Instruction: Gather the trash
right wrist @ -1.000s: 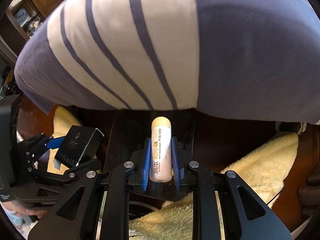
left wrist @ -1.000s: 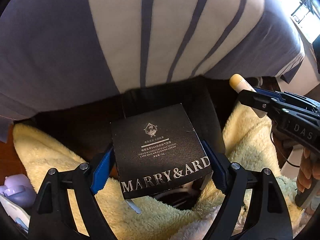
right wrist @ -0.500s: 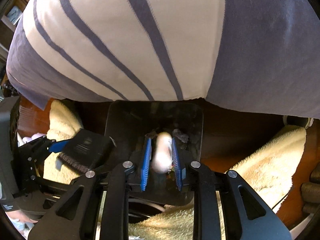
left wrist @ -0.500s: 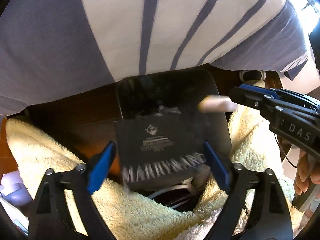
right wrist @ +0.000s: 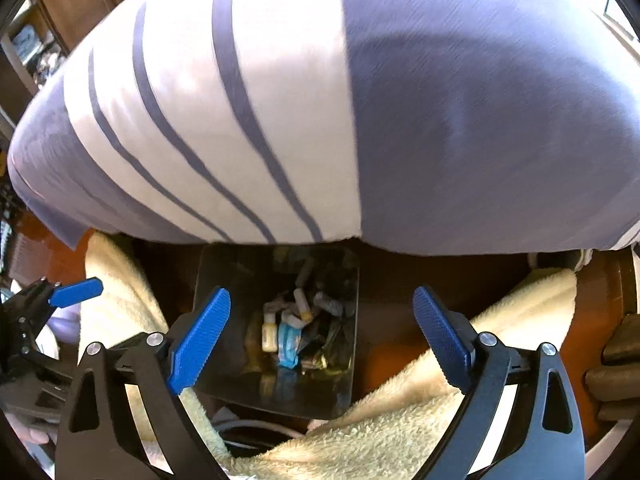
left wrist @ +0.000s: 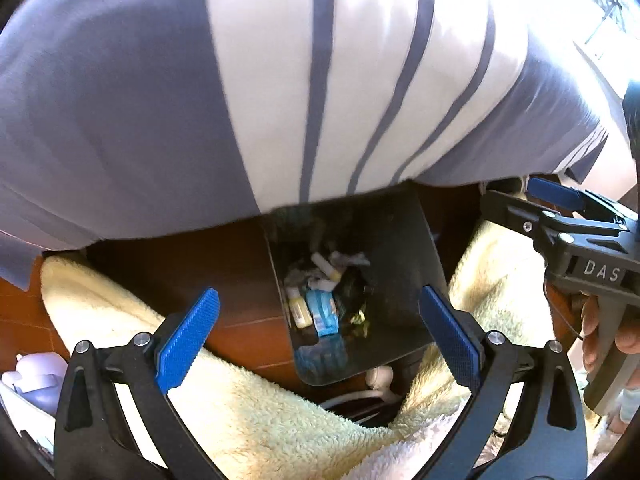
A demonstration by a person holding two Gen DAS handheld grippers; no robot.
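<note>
A black bin (left wrist: 400,248) stands on the floor below both grippers, also seen in the right wrist view as the bin (right wrist: 276,394). In it lies a heap of trash: a small yellow bottle (left wrist: 299,310), a blue packet (left wrist: 323,312), a pale tube (left wrist: 325,265) and dark wrappers. The black box cannot be made out among them. My left gripper (left wrist: 319,336) hangs over the bin, its jaws opening wide with nothing between them. My right gripper (right wrist: 320,338) does the same, its jaws opening over the yellow bottle (right wrist: 269,334) and blue packet (right wrist: 289,340).
A person's striped grey and white shirt (left wrist: 280,80) fills the upper half of both views. Cream fleece (left wrist: 260,420) lies on both sides of the bin on the red-brown floor (left wrist: 224,264). A lilac object (left wrist: 38,372) sits at the lower left, and a white cable (left wrist: 372,388) runs below the bin.
The left gripper let go of the black box and the right gripper let go of the yellow-capped tube; both dropped out of the jaws. Both grippers now stand wide open above the bin.
</note>
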